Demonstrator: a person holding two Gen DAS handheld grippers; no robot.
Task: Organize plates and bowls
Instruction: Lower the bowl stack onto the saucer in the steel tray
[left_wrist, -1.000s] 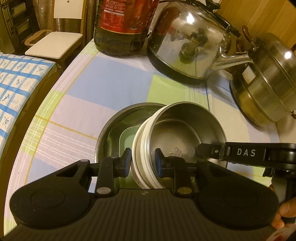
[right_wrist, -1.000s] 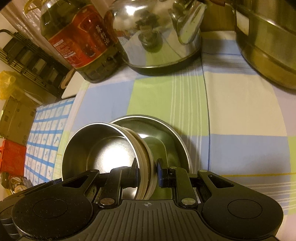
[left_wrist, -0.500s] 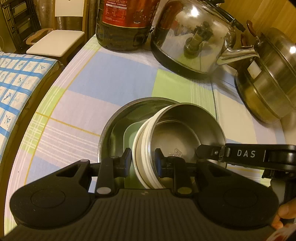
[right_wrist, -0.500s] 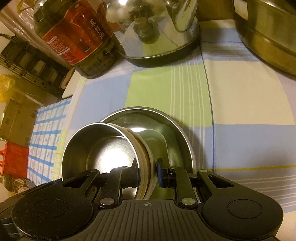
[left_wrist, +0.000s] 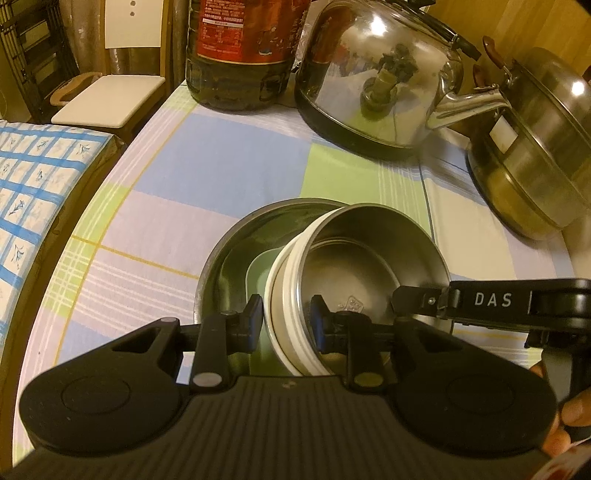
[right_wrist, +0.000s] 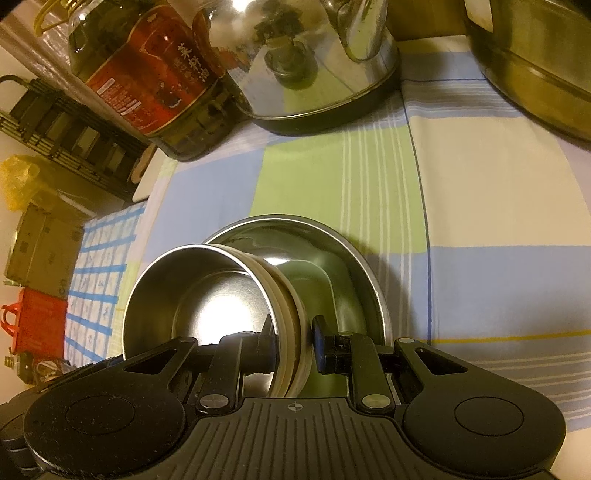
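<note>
A steel bowl with a white outer band (left_wrist: 354, 266) (right_wrist: 207, 295) is held tilted above a wider steel plate (left_wrist: 229, 258) (right_wrist: 351, 258) on the checked tablecloth. My left gripper (left_wrist: 286, 319) is shut on the bowl's left rim, one finger inside and one outside. My right gripper (right_wrist: 293, 341) is shut on the opposite rim; its finger (left_wrist: 480, 299), marked DAS, shows in the left wrist view. The bowl's lower part is inside the plate; I cannot tell whether it touches.
At the table's back stand a large oil bottle (left_wrist: 240, 48) (right_wrist: 147, 74), a steel kettle (left_wrist: 380, 74) (right_wrist: 306, 55) and a big steel pot (left_wrist: 535, 147) (right_wrist: 535, 55). A chair (left_wrist: 107, 96) and a blue-checked surface (left_wrist: 33, 177) lie left of the table edge.
Both grippers and the bowl have shifted slightly back toward me over the plate, with the bowl still gripped on both rims. The plate has not moved.
</note>
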